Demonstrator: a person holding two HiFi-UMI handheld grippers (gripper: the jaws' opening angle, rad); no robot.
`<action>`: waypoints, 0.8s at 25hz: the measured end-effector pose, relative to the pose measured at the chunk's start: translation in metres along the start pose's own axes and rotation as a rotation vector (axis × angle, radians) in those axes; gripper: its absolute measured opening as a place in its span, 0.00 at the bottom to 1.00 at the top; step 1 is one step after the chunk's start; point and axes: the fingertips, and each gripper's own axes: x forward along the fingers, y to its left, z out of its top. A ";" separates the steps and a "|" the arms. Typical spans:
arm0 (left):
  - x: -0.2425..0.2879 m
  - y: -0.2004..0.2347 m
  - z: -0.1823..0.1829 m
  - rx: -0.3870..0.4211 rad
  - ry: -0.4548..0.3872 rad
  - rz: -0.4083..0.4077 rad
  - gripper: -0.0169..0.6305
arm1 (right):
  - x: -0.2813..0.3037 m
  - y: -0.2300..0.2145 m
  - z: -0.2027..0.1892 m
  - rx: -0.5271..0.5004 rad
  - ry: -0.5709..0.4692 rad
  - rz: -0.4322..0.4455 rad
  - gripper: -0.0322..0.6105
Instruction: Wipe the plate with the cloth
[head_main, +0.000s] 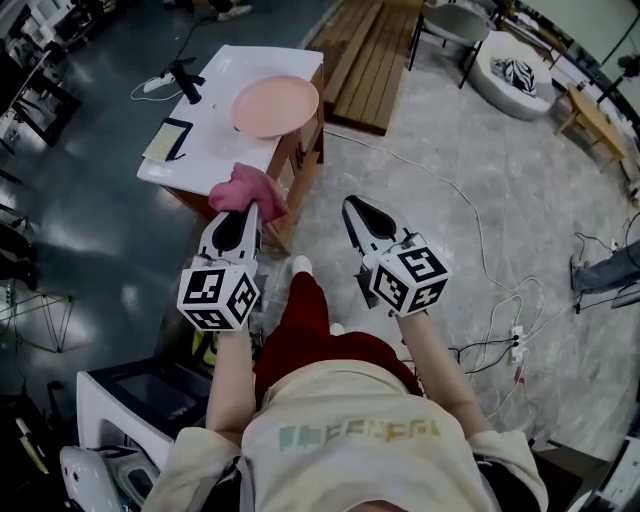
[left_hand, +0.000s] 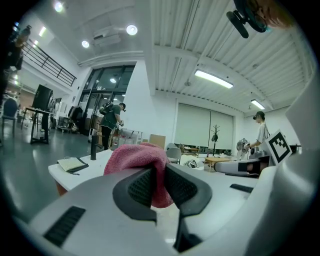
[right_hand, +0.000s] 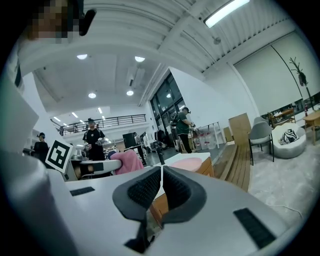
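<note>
The left gripper (head_main: 243, 208) clamps the pink cloth (head_main: 248, 189) at the near edge of the table (head_main: 205, 150), ready for wiping the pink plate (head_main: 275, 105) on it; the right gripper (head_main: 356, 208) idles with jaws closed, empty.

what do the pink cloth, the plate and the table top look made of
Pink cloth: probably terry or microfibre, matte; fuzzy nap, soft bunched folds.
Plate: pale pink, smooth, faint sheen; ceramic or melamine, cannot tell which.
Table top: flat, smooth white, likely laminate or painted board over a wood-coloured base.
</note>
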 end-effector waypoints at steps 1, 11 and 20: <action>0.009 0.007 0.002 0.001 0.003 0.002 0.12 | 0.009 -0.005 0.001 0.001 0.006 -0.001 0.11; 0.099 0.080 0.011 -0.032 0.015 0.014 0.12 | 0.108 -0.068 0.013 0.032 0.056 -0.055 0.11; 0.177 0.156 0.030 -0.044 0.027 0.003 0.12 | 0.222 -0.109 0.027 0.033 0.113 -0.101 0.11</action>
